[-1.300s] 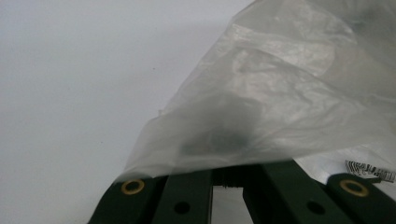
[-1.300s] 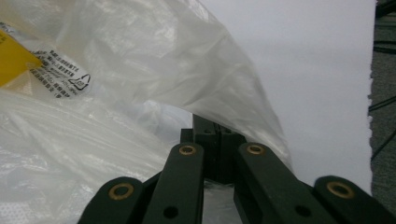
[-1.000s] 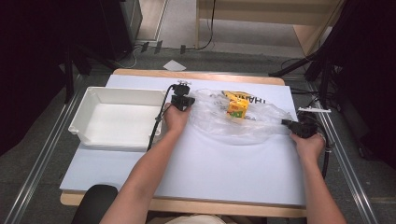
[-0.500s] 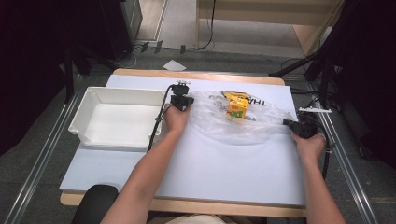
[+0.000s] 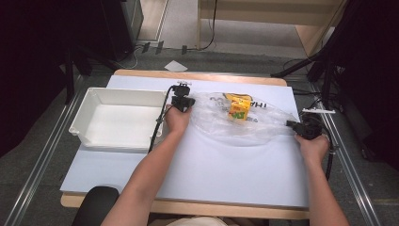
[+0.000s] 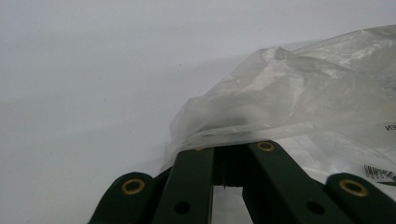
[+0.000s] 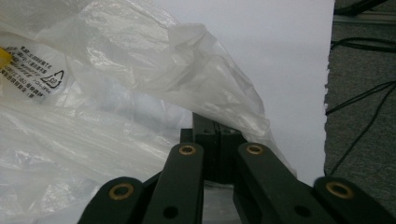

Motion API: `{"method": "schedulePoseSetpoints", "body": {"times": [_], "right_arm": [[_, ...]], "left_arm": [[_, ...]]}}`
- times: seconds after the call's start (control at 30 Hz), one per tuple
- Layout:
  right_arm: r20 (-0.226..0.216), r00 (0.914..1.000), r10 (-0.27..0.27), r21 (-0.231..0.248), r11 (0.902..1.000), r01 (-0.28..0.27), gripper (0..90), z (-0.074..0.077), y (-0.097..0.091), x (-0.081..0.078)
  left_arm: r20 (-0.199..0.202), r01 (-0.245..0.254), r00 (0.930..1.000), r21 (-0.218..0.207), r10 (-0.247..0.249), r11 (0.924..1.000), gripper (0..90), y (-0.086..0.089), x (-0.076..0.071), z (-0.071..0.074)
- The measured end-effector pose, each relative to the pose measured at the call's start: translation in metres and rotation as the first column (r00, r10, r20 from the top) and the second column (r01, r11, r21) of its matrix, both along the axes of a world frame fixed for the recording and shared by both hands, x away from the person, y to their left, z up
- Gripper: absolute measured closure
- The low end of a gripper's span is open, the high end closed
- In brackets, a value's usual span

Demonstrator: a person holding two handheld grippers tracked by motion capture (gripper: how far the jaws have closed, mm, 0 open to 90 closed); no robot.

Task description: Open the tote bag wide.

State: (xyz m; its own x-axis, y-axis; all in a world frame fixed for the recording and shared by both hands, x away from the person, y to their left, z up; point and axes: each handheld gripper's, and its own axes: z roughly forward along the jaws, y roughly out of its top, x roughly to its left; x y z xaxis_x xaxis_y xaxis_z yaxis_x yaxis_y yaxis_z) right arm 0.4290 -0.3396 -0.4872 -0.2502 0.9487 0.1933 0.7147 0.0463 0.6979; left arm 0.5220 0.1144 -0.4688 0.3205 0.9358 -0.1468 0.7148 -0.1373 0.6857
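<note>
Plastic bag (image 5: 244,123): clear, crinkly, w/ yellow carton (image 5: 238,108) inside.

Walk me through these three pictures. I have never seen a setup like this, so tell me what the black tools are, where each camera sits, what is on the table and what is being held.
A person sits at a table covered in white and holds a hand-operated two-jaw gripper in each hand; there is no robot arm. The high view looks down from above the person, whose forearms come in from the bottom. The other two pictures come from cameras riding on the grippers, looking along their black jaws.

On the table are an empty white tray at the left and a clear plastic bag with printed lettering in the middle. A yellow carton is in the bag.

The left gripper is shut on the bag's left edge, and the right gripper is shut on its right end.
</note>
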Motion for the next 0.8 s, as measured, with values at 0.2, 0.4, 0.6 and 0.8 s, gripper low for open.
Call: {"method": "schedulePoseSetpoints", "body": {"times": [0.2, 0.4, 0.6, 0.8], "right_arm": [[-0.021, 0.9993, -0.030, 0.012, 0.9995, 0.030, 90.0, 0.002, 0.004, 0.001], [-0.016, 0.9997, 0.020, -0.004, 0.9998, -0.020, 90.0, 0.006, 0.012, 0.000], [0.012, 0.9986, 0.052, -0.005, 0.9986, -0.052, 90.0, 0.020, 0.017, -0.002], [0.029, 0.9972, 0.069, -0.002, 0.9976, -0.069, 90.0, 0.031, 0.021, -0.006]], "left_arm": [[0.004, 0.024, 0.9997, 0.002, -0.024, 0.9997, 90.0, 0.001, 0.000, 0.000], [-0.029, 0.027, 0.9992, -0.010, -0.027, 0.9996, 90.0, -0.004, -0.001, 0.007], [-0.001, 0.042, 0.9991, -0.012, -0.042, 0.9990, 85.9, -0.011, -0.006, 0.022], [0.023, 0.071, 0.9972, -0.016, -0.071, 0.9973, 85.5, -0.013, -0.013, 0.036]]}}
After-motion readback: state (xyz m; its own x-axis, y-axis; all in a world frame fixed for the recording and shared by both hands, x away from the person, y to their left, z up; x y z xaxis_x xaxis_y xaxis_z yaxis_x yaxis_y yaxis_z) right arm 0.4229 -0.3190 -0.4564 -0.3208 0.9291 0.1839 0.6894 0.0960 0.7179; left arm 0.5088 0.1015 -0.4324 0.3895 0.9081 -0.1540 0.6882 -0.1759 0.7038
